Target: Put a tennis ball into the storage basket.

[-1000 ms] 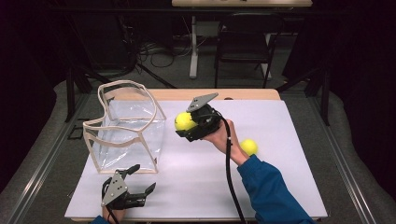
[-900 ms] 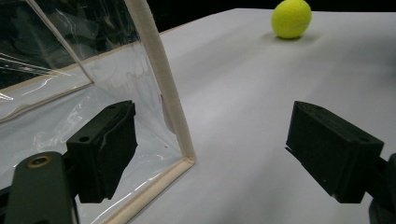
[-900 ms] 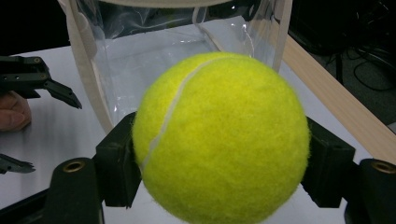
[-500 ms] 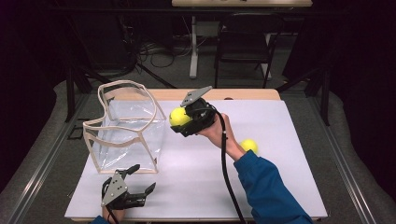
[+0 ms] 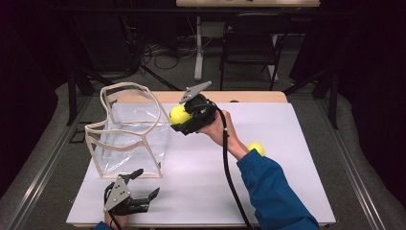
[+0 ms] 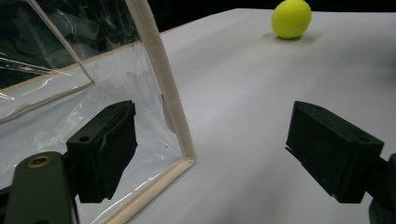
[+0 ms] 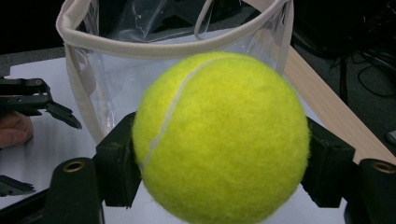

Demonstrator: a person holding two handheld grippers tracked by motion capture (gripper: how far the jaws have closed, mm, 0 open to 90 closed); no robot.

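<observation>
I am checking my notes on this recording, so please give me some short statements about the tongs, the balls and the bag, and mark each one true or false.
1. The right tongs are shut on a tennis ball. True.
2. The left tongs grip the clear bag. False: they are open and hold nothing, near the bag's front corner by the table's near edge.
3. A second tennis ball lies on the white table. True.
4. The held ball is already inside the bag. False: it is outside, beside the bag's upper rim.
5. The bag lies flat and closed. False: it stands upright with its top open.
</observation>
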